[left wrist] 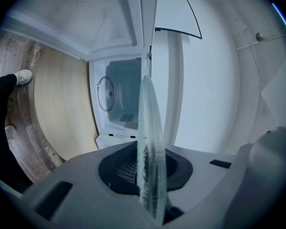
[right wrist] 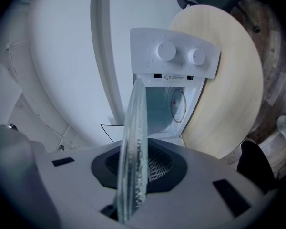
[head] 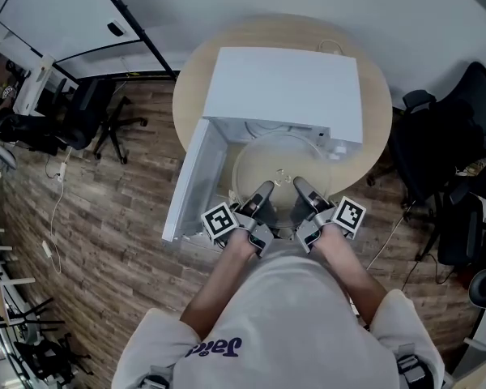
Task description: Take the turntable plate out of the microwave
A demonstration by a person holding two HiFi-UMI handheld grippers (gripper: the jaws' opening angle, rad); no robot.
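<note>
Glass turntable plate (head: 280,162) pinched at its near rim, just outside the cavity.
Left gripper (head: 263,193) and right gripper (head: 301,188) each closed narrowly on that rim, side by side, level before the open microwave (head: 283,87) on the round table (head: 190,96). Best drawn back evenly, both hands matched, no tilt or twist, clear of the door (head: 190,181).

Cavity mouth: faces the person; the turntable plate (head: 267,160) hangs level just before it and blocks most of the way in.
Left side: open door (head: 193,181) juts from the microwave (head: 283,87), walling that flank.
Right side: bare table (head: 378,132) rim, passable; office chair (head: 437,152) well apart.
Above: clear.
</note>
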